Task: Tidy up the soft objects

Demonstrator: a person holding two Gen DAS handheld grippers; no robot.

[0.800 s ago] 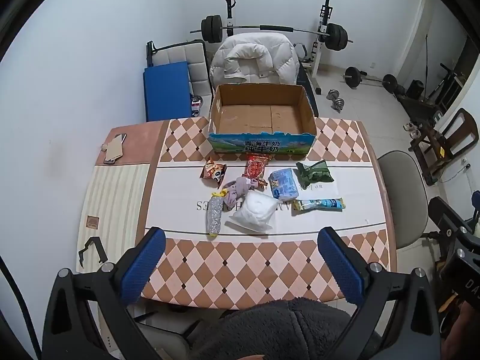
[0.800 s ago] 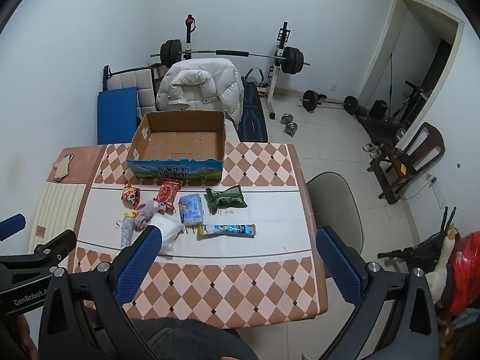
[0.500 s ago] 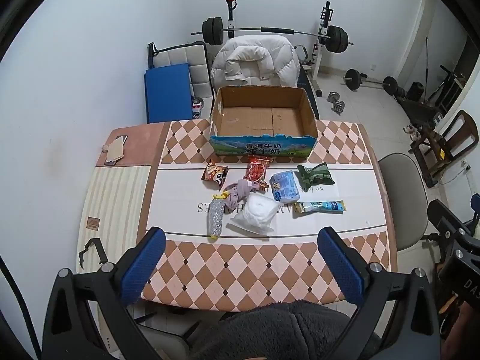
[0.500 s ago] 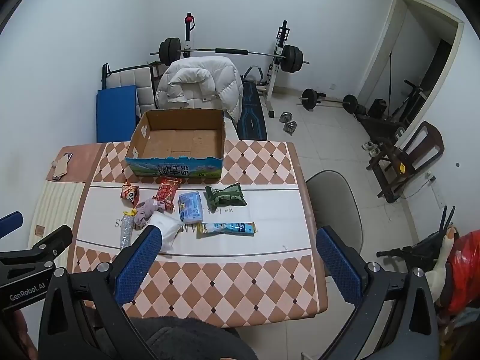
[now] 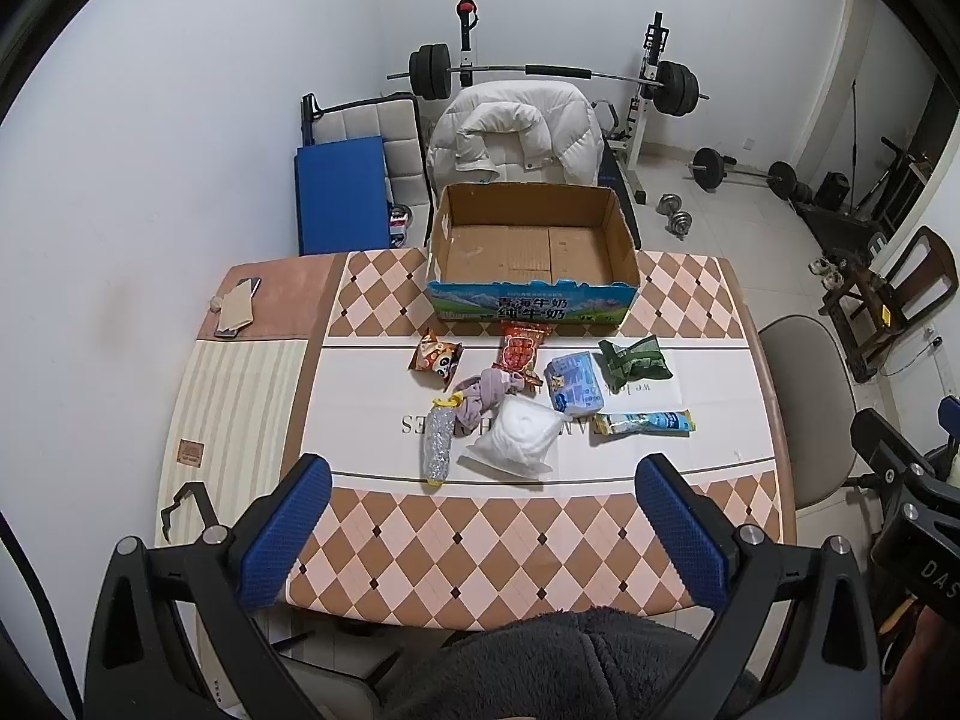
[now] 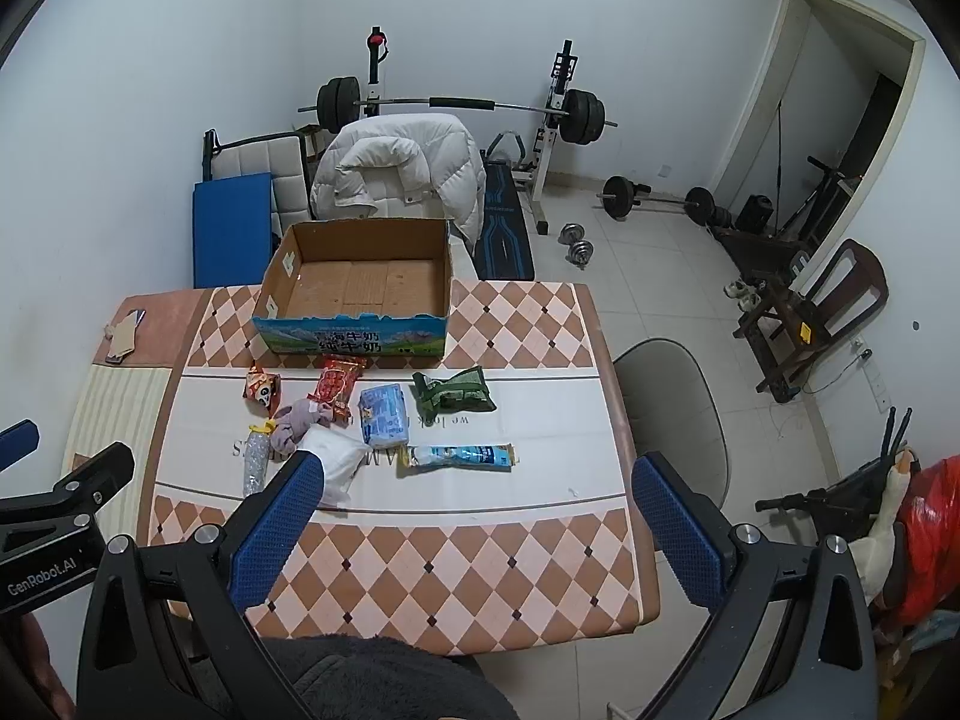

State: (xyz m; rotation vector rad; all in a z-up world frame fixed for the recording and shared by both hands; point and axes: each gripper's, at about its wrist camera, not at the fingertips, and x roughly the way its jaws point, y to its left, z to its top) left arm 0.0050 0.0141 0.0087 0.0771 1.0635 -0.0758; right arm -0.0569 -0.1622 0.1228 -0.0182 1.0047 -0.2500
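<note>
Several soft packets lie mid-table: a white bag [image 5: 516,437], a blue tissue pack [image 5: 575,383], a green pouch [image 5: 635,358], a long blue-white bar [image 5: 645,422], a red snack bag [image 5: 521,348], a panda snack bag [image 5: 437,356], a mauve cloth [image 5: 486,391] and a clear tube [image 5: 438,443]. An empty cardboard box [image 5: 531,300] stands behind them. My left gripper [image 5: 480,531] is open, high above the table's near edge. My right gripper [image 6: 474,531] is open, also high; its left finger hides part of the white bag [image 6: 339,462].
A phone and card [image 5: 235,307] lie at the table's far left. A grey chair [image 6: 672,414] stands at the table's right side. A white jacket [image 5: 516,135] drapes a chair behind the box. Weights and a bench fill the room beyond.
Both grippers have shifted slightly; the table and items sit a little lower in both views. Nothing on the table has moved.
</note>
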